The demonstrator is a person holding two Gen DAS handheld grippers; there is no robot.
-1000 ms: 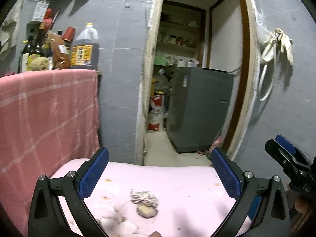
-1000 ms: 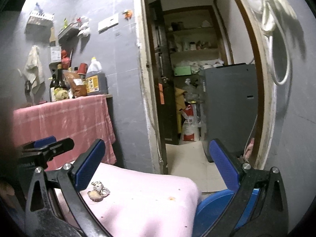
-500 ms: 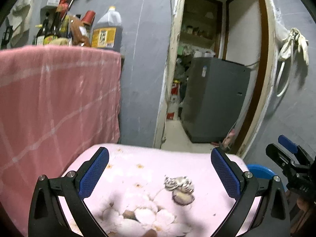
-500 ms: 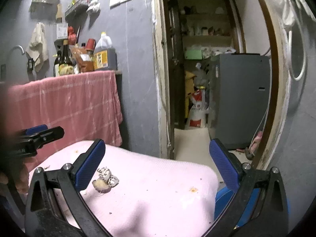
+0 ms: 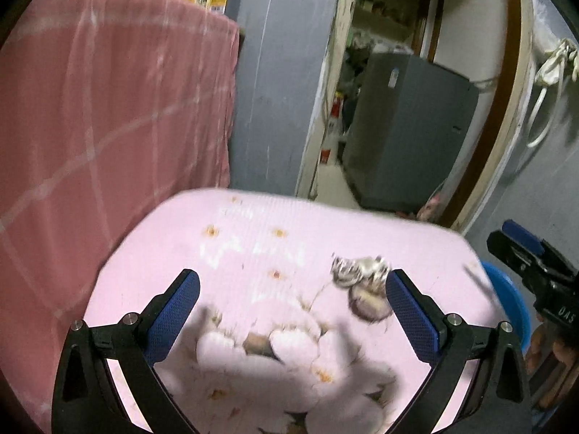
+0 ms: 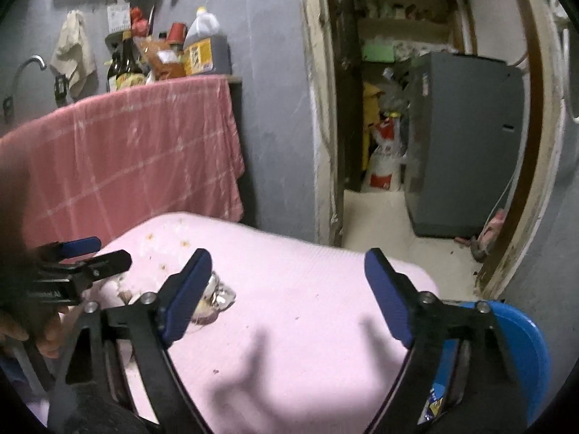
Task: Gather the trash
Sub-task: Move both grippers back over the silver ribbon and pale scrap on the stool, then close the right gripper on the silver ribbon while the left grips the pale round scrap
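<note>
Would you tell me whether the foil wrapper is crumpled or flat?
Crumpled: the foil wrapper lies bunched and wrinkled on the pink cloth, beside a brownish scrap.

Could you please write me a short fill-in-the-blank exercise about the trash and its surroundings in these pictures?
1. The crumpled foil trash lies on a ____ cloth.
2. The checked cloth hanging behind the table is ____.
3. The tub beside the table is ____.
4. Neither the left gripper nor the right gripper holds ____.

Missing words: pink; red; blue; anything
</note>
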